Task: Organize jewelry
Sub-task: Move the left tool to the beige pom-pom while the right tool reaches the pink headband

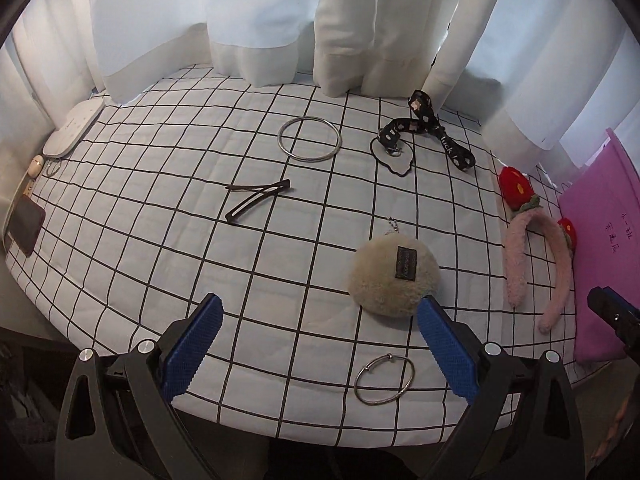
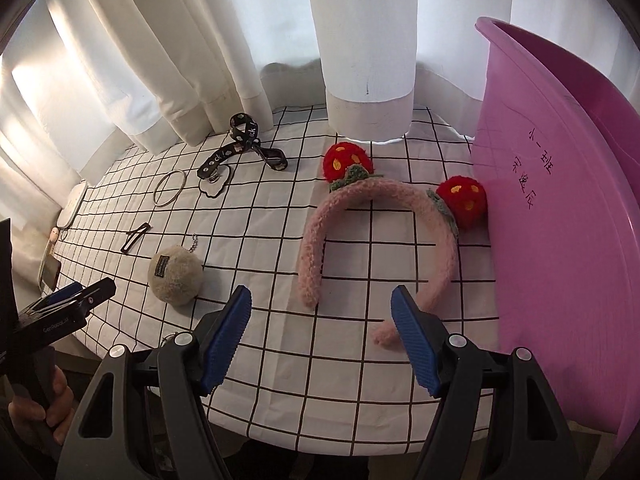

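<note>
So, left wrist view first: the left tongs (image 1: 318, 342) are spread wide apart with nothing in them, hanging over the near edge of the checked surface (image 1: 160, 240). A thin silver bangle (image 1: 385, 379) lies flat right between the two blue fingers, touching neither. Just past the right finger sits a fluffy beige pompom (image 1: 394, 276), very close to that fingertip. Farther back there are two black hair clips (image 1: 256, 197), a bigger silver ring (image 1: 309, 139) and a black ribbon strap (image 1: 430, 132). Over on the right lies a pink fuzzy headband (image 1: 536, 268) with red strawberries, next to a purple tub (image 1: 600, 264).

Right wrist view: the right tongs (image 2: 320, 336) are also wide apart and empty. The headband (image 2: 376, 236) lies ahead of them, curve away from the camera, one end between the fingers close to the right one, the other end just ahead of the gap. The tub (image 2: 560, 220) stands close on the right, one strawberry right against its wall. The pompom (image 2: 175, 276) is off to the left, near the left tongs (image 2: 70, 300).
</note>
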Demonstrator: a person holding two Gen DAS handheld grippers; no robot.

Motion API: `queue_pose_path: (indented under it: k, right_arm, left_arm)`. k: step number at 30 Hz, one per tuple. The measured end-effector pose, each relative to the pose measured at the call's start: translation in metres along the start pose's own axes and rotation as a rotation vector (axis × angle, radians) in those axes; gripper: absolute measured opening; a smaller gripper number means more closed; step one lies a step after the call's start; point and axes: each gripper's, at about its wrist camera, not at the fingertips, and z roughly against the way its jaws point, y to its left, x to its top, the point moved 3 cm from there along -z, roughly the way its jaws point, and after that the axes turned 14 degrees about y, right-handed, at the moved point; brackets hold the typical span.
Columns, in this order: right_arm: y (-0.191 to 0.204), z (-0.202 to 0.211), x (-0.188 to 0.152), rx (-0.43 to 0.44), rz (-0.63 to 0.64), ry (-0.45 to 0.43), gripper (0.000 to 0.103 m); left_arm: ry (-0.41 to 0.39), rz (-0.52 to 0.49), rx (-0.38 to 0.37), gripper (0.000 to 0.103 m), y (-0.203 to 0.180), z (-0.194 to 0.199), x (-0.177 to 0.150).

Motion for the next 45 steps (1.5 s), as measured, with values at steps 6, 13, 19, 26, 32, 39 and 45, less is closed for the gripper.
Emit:
queue_pose_path:
  k: [6,13,19,26,32,39,45]
  right_arm:
    - [0.001,-0.023,0.006,0.001,-0.012,0.023,0.069]
    - [0.005,-0.041,0.013,0.009,-0.019,0.038,0.069]
    - [0.005,-0.062,0.024,-0.003,-0.025,0.073,0.069]
    - [0.005,-0.082,0.045,-0.034,-0.022,0.092,0.069]
    - [0.003,-0.099,0.055,-0.043,-0.039,0.118,0.069]
    - [0.002,-0.111,0.061,-0.07,-0.035,0.127,0.069]
    - [0.01,-0.121,0.067,-0.133,-0.001,0.117,0.073]
  left_arm:
    - [0.04,-0.019,-0.004,0.095,-0.01,-0.027,0.003]
    - [0.032,-0.089,-0.011,0.095,-0.036,-0.039,0.01]
    - [0.028,-0.124,-0.002,0.095,-0.054,-0.051,0.021]
    - [0.017,-0.149,0.023,0.095,-0.066,-0.061,0.031]
    - [0.024,-0.147,0.026,0.095,-0.07,-0.069,0.036]
    - [0.046,-0.128,0.036,0.095,-0.066,-0.083,0.039]
    - [0.041,-0.141,0.08,0.098,-0.07,-0.092,0.038]
